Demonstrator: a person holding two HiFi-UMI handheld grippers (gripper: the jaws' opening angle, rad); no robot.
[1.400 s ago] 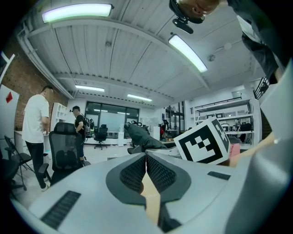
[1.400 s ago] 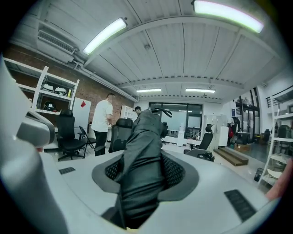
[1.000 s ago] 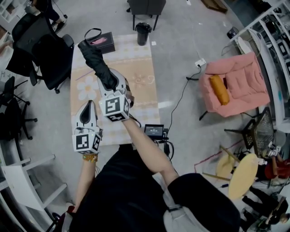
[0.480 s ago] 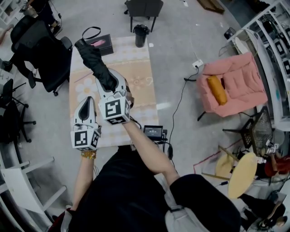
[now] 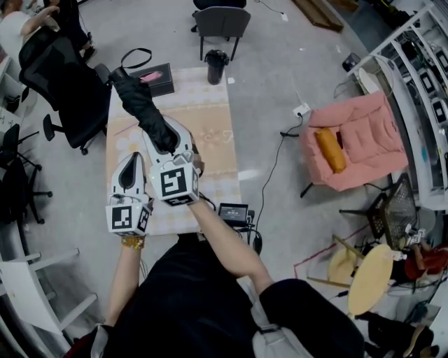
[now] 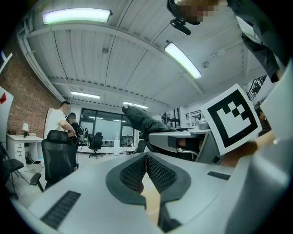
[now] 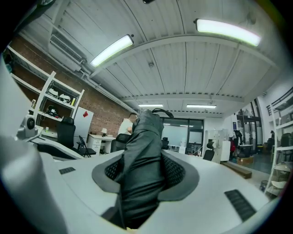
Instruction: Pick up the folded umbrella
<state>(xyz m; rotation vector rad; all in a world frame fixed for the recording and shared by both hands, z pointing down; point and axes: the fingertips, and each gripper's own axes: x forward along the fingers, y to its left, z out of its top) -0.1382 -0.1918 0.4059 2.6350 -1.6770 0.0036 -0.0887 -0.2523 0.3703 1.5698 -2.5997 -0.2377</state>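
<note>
The folded black umbrella (image 5: 143, 105) is held in the air above the low table (image 5: 210, 112), sticking out up and to the left from my right gripper (image 5: 168, 143), which is shut on its lower end. In the right gripper view the umbrella (image 7: 144, 155) fills the gap between both pads, its wrist strap looping at the far tip. My left gripper (image 5: 131, 168) hovers just left of the right one, jaws shut with nothing between them; in its own view the left gripper (image 6: 146, 160) shows the pads touching, and the umbrella (image 6: 144, 121) pokes out beyond.
A black box (image 5: 155, 75) with a pink item lies at the table's far end. A black bin (image 5: 216, 64) and a chair (image 5: 220, 21) stand beyond it. Office chairs (image 5: 63, 84) stand on the left, a pink armchair (image 5: 357, 140) on the right, and a small device (image 5: 232, 212) by the table's near edge.
Both grippers have risen, the right one carrying the umbrella higher above the table. Its grip is unchanged, and the left gripper stays shut and empty beside it.
</note>
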